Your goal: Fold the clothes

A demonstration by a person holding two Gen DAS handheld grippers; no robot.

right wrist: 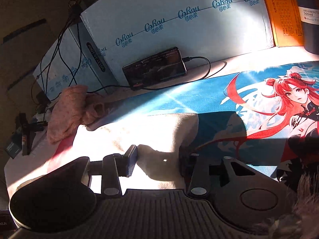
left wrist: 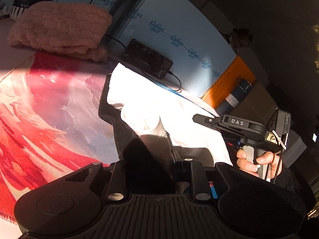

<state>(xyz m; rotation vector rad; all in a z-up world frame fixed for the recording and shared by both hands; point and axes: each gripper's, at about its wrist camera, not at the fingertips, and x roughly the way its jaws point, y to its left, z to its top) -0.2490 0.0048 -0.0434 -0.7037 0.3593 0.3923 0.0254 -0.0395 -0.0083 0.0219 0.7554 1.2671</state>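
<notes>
White soft cloth garment (left wrist: 151,103), glaring in the sun, is bunched and held above the printed red-and-blue anime desk mat (left wrist: 49,103). The left gripper (left wrist: 151,159) seems clenched on its lower fold, though shadow hides the tips. The right gripper (right wrist: 157,159) has its fingers spread, with cloth lying between them; I cannot tell whether it grips.

At eleven o'clock from the left gripper, a pink cable-knit sweater (left wrist: 59,29) lies folded, so one piece looks done; the white one appears mid-fold, not yet laid flat.

At twelve o'clock in the right view, a pale blue carton (right wrist: 179,29) reads "CoRou", and a dark bottle (right wrist: 309,16) reads "VACUUM BOTTLE 500ml". The right tool's body reads "DAS".
</notes>
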